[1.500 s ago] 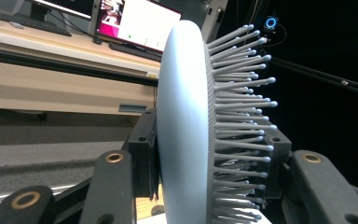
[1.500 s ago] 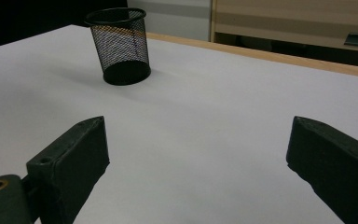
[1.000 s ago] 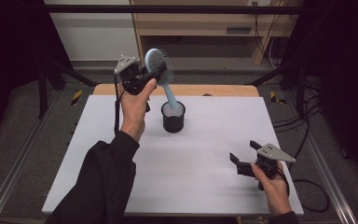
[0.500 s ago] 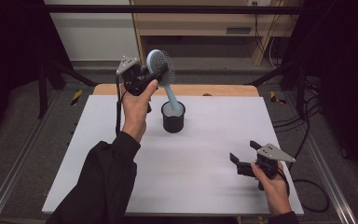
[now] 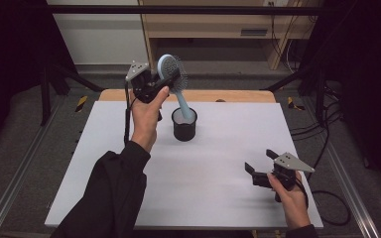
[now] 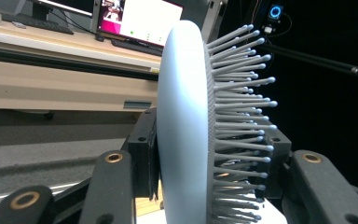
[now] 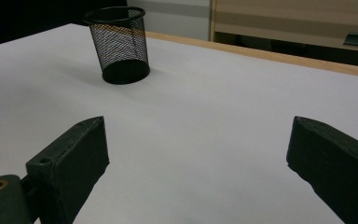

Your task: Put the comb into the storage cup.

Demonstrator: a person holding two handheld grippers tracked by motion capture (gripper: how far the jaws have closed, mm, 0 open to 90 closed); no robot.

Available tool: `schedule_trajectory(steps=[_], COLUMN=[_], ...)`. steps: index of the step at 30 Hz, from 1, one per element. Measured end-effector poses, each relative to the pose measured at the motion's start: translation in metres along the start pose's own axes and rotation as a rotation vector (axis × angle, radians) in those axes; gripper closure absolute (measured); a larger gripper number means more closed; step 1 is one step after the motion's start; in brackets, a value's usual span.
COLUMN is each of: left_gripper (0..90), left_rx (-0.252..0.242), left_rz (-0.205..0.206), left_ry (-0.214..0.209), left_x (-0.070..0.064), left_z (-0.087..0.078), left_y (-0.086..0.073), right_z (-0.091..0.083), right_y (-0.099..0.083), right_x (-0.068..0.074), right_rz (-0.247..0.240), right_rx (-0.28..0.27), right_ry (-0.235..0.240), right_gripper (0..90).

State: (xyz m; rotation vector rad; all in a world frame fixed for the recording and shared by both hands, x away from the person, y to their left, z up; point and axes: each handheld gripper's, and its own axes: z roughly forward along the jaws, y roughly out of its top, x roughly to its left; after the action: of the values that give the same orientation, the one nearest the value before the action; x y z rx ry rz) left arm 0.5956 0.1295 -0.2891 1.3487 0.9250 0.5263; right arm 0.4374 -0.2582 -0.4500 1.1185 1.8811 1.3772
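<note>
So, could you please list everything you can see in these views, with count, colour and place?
hairbrush: one, light blue with grey bristles, held above the cup, handle end pointing down into it
mesh cup: one, black, upright on the far middle of the table
table: one, white top with a wooden far edge
shelf unit: one, light wood, behind the table
left gripper: one, black, raised, jaws shut on the brush head
right gripper: one, black, low over the near right of the table, jaws open
sleeve: one, black, on the left arm
</note>
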Motion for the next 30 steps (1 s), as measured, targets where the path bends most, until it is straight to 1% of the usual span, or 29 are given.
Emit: schedule_trajectory(steps=[2, 4, 7, 10, 11, 12, 14, 19, 23, 28, 30], left_gripper=[52.1, 52.1, 52.0, 52.0, 52.0, 52.0, 51.9, 51.9, 51.8, 51.8, 51.8], left_rx=[-0.002, -0.003, 0.004, 0.013, 0.019, 0.019, 0.026, 0.032, 0.034, 0.041, 0.045], left_rz=[-0.006, -0.004, 0.007, 0.008, 0.014, 0.014, 0.001, 0.007, 0.004, 0.007, 0.015], left_ry=[0.000, 0.002, 0.014, 0.019, 0.028, 0.028, 0.033, 0.031, 0.035, 0.035, 0.035], left_x=[0.000, 0.001, 0.002, 0.005, 0.007, 0.007, 0.011, 0.013, 0.015, 0.015, 0.014], left_z=[0.000, 0.001, 0.004, 0.008, 0.011, 0.011, 0.014, 0.018, 0.022, 0.024, 0.025], left_y=[-0.001, -0.002, -0.006, -0.010, -0.014, -0.014, -0.019, -0.026, -0.032, -0.036, -0.037], right_z=[0.000, 0.000, 0.001, 0.001, 0.001, 0.001, 0.002, 0.002, 0.003, 0.004, 0.004], right_y=[0.000, 0.000, 0.000, 0.000, 0.000, 0.000, 0.000, 0.000, 0.000, 0.000, 0.000], right_x=[0.000, 0.000, 0.001, 0.001, 0.002, 0.002, 0.002, 0.002, 0.004, 0.005, 0.005], right_rz=[-0.002, -0.011, -0.012, -0.015, -0.014, -0.014, -0.013, -0.009, -0.017, -0.019, -0.015], right_rx=[0.000, 0.002, 0.003, 0.004, 0.005, 0.005, 0.004, 0.007, 0.011, 0.009, 0.009], right_ry=[0.000, 0.000, 0.003, 0.004, 0.006, 0.006, 0.008, 0.009, 0.012, 0.013, 0.012], right_gripper=[5.7, 5.7, 5.7, 5.6, 5.6, 5.6, 5.6, 5.6, 5.6, 5.6, 5.6])
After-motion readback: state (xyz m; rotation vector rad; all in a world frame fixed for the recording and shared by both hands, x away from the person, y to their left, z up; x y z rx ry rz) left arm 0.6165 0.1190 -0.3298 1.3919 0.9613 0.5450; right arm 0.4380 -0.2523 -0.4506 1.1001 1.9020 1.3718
